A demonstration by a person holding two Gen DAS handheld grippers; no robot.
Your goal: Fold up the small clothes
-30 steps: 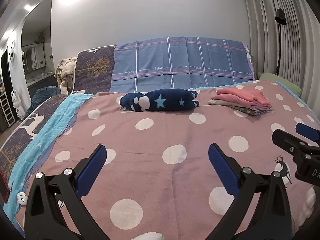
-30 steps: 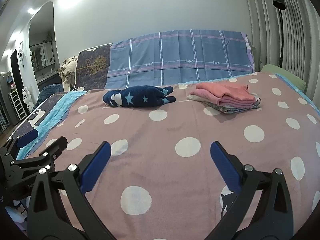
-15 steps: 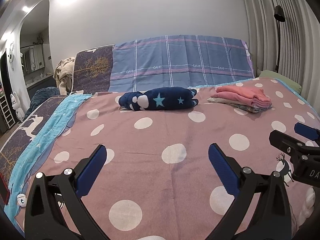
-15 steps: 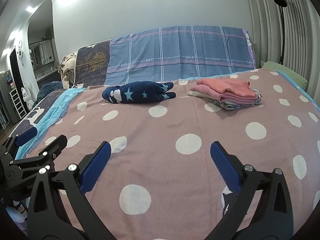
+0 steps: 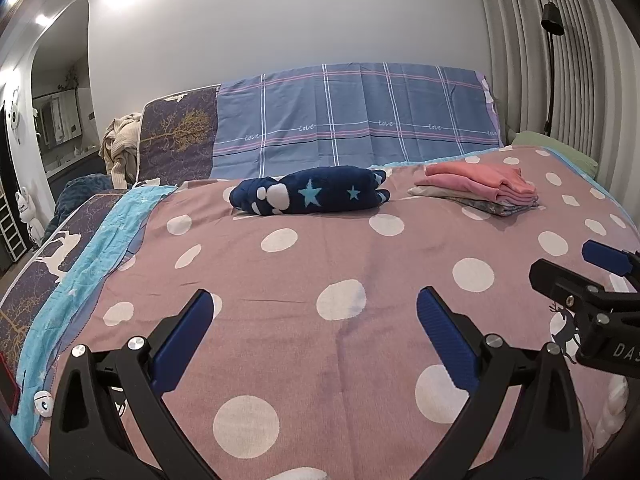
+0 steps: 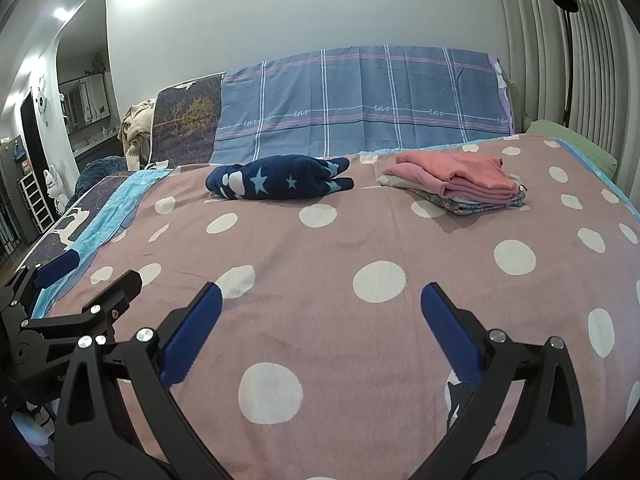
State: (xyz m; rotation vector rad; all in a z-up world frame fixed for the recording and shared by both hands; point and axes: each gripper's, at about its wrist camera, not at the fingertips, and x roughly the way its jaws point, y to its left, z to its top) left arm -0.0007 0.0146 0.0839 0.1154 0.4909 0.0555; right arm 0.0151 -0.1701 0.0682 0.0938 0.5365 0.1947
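A folded navy garment with light-blue stars (image 5: 310, 195) (image 6: 278, 182) lies far back on the mauve polka-dot bedspread (image 5: 320, 264) (image 6: 320, 248). To its right sits a stack of folded clothes, pink on top (image 5: 482, 187) (image 6: 458, 182). My left gripper (image 5: 314, 304) is open and empty over the near part of the bed. My right gripper (image 6: 320, 300) is open and empty beside it. Each gripper shows at the edge of the other's view: the right one (image 5: 576, 276), the left one (image 6: 84, 276).
A blue plaid cloth (image 5: 356, 120) and a dark tree-print cover (image 5: 176, 140) drape the headboard. A beige bundle (image 5: 120, 144) lies at the back left. A turquoise sheet (image 5: 92, 248) runs along the left side. A floor lamp (image 5: 552, 60) stands by the curtain at the right.
Both grippers have moved slightly forward and lower over the bed, so the clothes look a little nearer. Both stay open and empty.
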